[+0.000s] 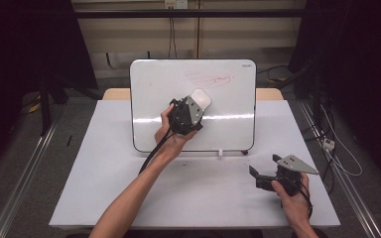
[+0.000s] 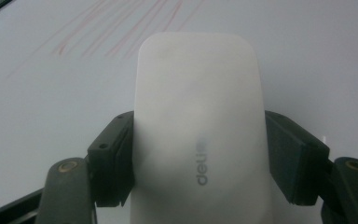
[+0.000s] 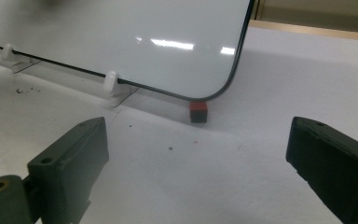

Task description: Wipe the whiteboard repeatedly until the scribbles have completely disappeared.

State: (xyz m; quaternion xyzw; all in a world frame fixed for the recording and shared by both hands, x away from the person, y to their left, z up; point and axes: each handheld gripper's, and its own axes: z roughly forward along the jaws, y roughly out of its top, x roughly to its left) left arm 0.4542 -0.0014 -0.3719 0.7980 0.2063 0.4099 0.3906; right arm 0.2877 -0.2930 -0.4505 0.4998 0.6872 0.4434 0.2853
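A white eraser [image 2: 199, 126] was clamped between the jaws of the left gripper [image 1: 191, 110] and was held against the whiteboard [image 1: 228, 124], just below the red scribbles [image 1: 209, 78] drawn near the board's top edge. The board was propped upright on the table [image 1: 104, 168]. The right gripper [image 1: 264, 171] was held low over the table, in front of the board's lower right corner, with its jaws spread wide and nothing between them. A small red and black block [image 3: 198, 112] was seen under that corner.
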